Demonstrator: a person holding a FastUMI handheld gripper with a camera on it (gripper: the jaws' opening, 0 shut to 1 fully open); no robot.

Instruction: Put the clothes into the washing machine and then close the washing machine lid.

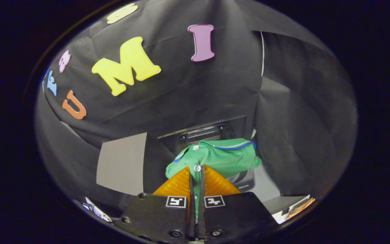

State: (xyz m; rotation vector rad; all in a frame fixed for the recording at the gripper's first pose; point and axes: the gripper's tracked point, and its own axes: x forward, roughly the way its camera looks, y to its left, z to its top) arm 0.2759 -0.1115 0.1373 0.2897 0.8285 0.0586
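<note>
Gripper (pixel 195 176) fingers clamped tight on the green shirt (pixel 215 157) near its buttoned placket, so it hangs bunched just ahead of them, lifted clear for carrying toward the dark washing machine (pixel 212 132) opening beyond, lid apparently open.

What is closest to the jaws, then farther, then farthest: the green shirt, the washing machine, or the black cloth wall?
1. Green shirt: pinched between the gripper jaws.
2. Washing machine: just beyond the shirt, behind and below it.
3. Black cloth wall: farthest, rising behind the machine.
</note>
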